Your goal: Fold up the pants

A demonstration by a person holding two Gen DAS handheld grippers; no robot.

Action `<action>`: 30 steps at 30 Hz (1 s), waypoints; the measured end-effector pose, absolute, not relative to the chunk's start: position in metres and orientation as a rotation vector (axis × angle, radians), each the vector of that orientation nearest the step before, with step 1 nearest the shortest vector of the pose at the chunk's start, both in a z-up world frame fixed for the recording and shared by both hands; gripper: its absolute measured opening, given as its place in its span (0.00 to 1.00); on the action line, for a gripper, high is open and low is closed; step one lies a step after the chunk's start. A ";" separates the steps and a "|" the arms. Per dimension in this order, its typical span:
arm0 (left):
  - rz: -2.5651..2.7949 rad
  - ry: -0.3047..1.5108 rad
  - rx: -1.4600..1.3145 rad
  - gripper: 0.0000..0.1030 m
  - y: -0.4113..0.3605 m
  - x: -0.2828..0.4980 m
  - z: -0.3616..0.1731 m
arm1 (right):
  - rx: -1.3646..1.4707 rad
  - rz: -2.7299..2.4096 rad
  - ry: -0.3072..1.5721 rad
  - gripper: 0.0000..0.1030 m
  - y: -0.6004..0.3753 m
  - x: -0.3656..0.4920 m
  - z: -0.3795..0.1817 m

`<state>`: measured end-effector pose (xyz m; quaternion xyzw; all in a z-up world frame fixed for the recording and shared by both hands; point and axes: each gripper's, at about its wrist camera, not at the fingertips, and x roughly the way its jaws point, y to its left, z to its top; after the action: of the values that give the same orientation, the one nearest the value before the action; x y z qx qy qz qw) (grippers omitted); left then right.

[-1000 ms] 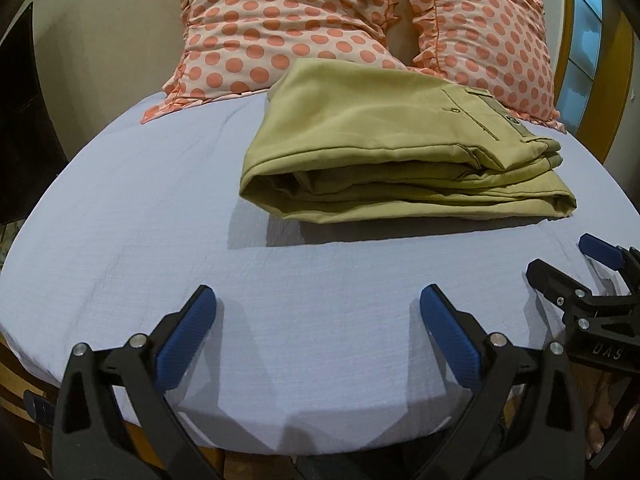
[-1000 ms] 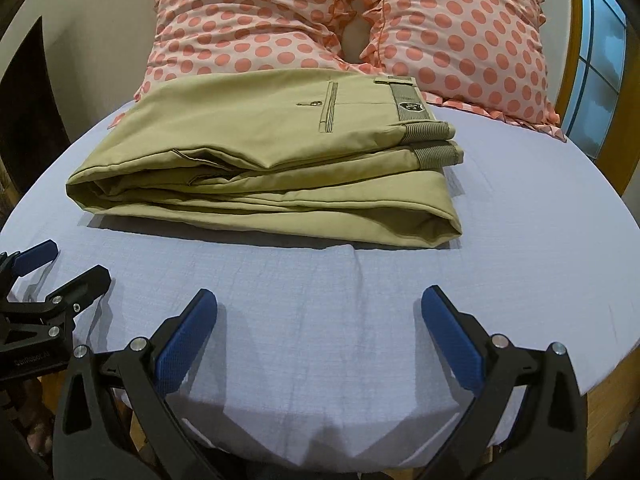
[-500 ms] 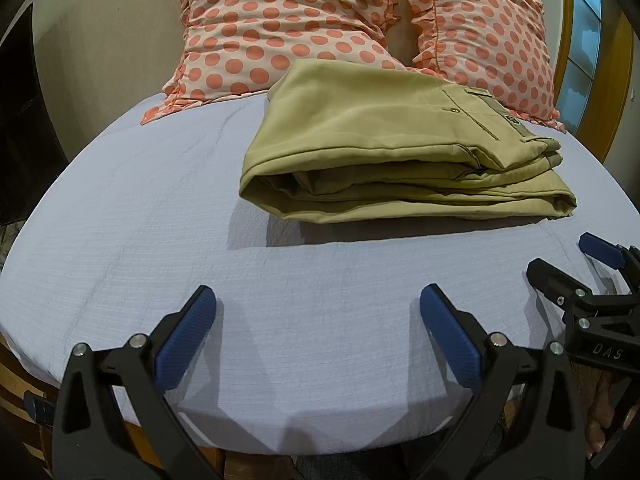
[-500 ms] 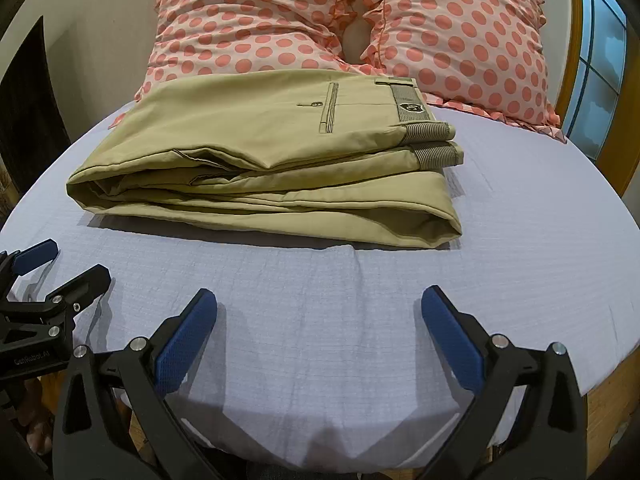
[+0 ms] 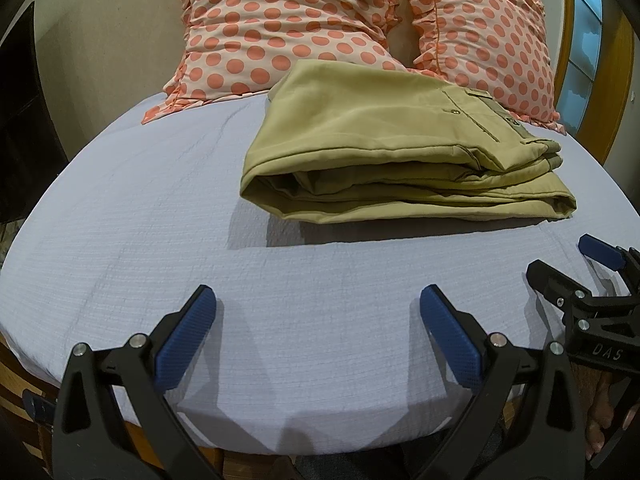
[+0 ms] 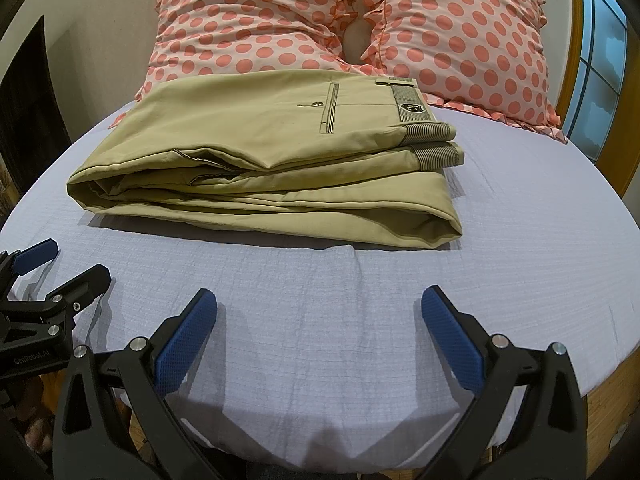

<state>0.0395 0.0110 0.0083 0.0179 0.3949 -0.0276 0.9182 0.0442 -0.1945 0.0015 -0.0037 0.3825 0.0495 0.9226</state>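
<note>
- Premises: a home bedroom.
- A bed (image 6: 520, 240) fills the view, made up with a pale lavender-blue textured sheet; its wooden frame (image 6: 608, 404) shows at 4 o'clock.
- Two white pillows (image 6: 460, 28) with coral polka dots and ruffled edges lean at the head of the bed, at 12 o'clock.
- A window (image 6: 604, 52) with blue panes in a wooden surround stands at 2 o'clock.
- A plain beige wall (image 5: 100, 40) runs behind the pillows at 10 o'clock.
- Khaki pants (image 6: 260, 160), folded, lie on the sheet.
</note>
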 end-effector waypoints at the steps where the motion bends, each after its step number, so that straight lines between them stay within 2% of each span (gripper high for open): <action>1: -0.055 0.812 0.036 0.98 0.011 0.040 0.009 | -0.008 0.101 0.785 0.99 -0.194 0.044 0.002; 30: -0.060 0.828 0.044 0.98 0.010 0.043 0.009 | -0.007 0.101 0.784 0.99 -0.194 0.045 0.002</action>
<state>0.0425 0.0096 0.0087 0.0216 0.4022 -0.0290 0.9148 0.0446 -0.1944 0.0016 -0.0035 0.3820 0.0490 0.9229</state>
